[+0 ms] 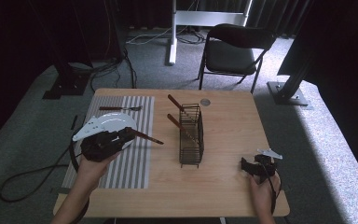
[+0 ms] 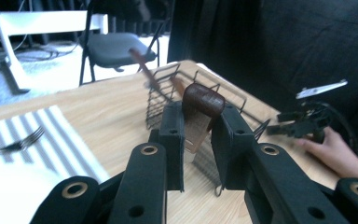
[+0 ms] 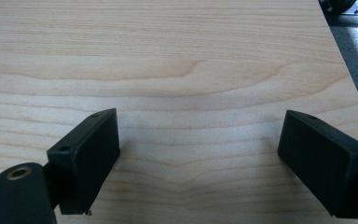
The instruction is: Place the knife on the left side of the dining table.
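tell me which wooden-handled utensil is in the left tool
The knife over the striped mat, clamped in the left tool; two others stand in the wire basket.

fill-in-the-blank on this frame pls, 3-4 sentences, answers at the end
1. The left gripper is shut on a utensil with a ____ handle.
2. The wire caddy already holds ____ wooden-handled utensils.
3. A fork lies on the ____ placemat.
4. The right gripper hovers over bare table with its jaws ____.

Missing words: brown wooden; two; striped; open
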